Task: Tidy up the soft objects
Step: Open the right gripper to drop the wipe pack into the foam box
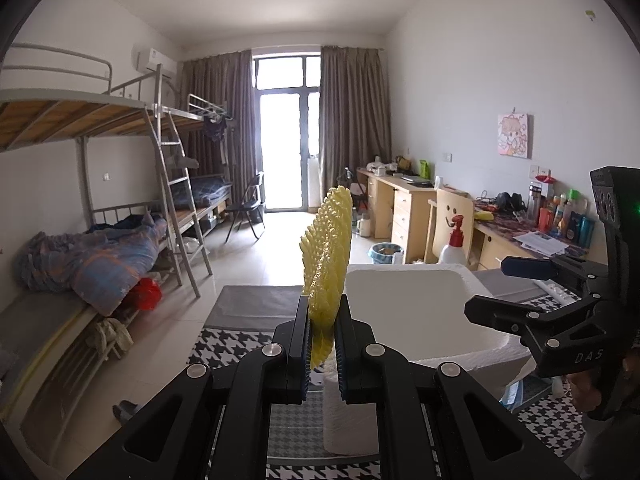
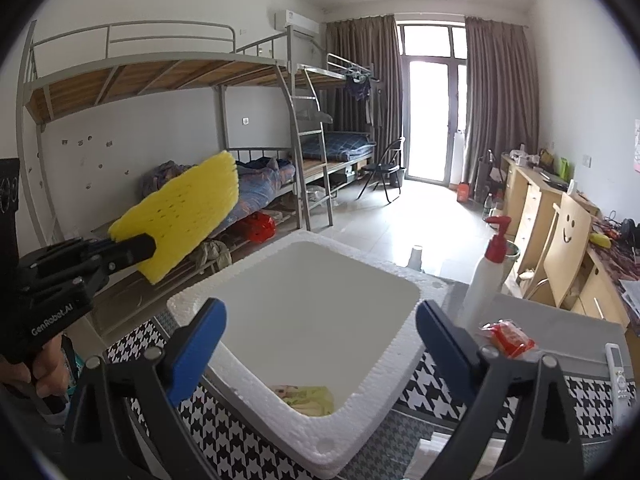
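A yellow foam net sleeve (image 1: 330,256) stands upright, pinched at its lower end by my left gripper (image 1: 322,336), which is shut on it. In the right wrist view the same yellow foam net sleeve (image 2: 188,216) hangs in the air left of the white foam box (image 2: 384,356), held by the left gripper (image 2: 136,246). My right gripper (image 2: 320,340) stands wide open above the box with nothing between its blue pads (image 2: 196,344). A greenish soft item (image 2: 308,398) lies in the box's near corner. The right gripper (image 1: 508,284) also shows over the white foam box (image 1: 476,354) in the left wrist view.
The box sits on a houndstooth cloth (image 2: 224,436). A white pump bottle with a red top (image 2: 486,276), a red packet (image 2: 510,338) and a remote (image 2: 620,372) lie to the right. Bunk beds (image 2: 168,92) line the left wall, desks (image 2: 532,200) the right. A paper roll (image 1: 348,420) stands below the left gripper.
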`<action>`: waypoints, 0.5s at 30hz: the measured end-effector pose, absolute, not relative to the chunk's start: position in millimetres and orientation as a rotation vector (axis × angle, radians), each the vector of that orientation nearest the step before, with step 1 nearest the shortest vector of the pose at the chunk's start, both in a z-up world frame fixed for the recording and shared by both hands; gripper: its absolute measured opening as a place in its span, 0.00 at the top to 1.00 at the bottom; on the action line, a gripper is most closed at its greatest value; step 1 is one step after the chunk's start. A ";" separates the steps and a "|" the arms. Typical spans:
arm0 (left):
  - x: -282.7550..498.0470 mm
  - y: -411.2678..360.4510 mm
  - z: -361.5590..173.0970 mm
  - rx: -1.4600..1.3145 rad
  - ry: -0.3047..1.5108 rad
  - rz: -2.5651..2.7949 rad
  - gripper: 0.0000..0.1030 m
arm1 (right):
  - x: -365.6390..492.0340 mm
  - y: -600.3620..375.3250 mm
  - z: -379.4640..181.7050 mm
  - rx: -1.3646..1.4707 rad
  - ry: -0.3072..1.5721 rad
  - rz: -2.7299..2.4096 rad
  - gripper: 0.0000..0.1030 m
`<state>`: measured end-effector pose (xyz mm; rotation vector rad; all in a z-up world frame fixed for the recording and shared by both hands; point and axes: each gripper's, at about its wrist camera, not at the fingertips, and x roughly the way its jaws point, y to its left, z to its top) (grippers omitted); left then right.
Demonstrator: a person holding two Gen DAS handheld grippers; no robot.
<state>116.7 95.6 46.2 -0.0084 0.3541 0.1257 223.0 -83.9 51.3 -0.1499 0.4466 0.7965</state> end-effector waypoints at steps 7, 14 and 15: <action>122.4 89.7 47.6 -0.009 0.362 0.103 0.89 | 219.3 -95.8 54.9 -0.131 0.429 0.775 0.05; 127.4 82.3 49.7 -0.006 0.362 0.070 0.89 | 217.0 -107.9 52.9 -0.141 0.419 0.744 0.05; 128.7 80.4 50.0 -0.005 0.363 0.066 0.89 | 216.1 -109.5 52.8 -0.144 0.415 0.740 0.05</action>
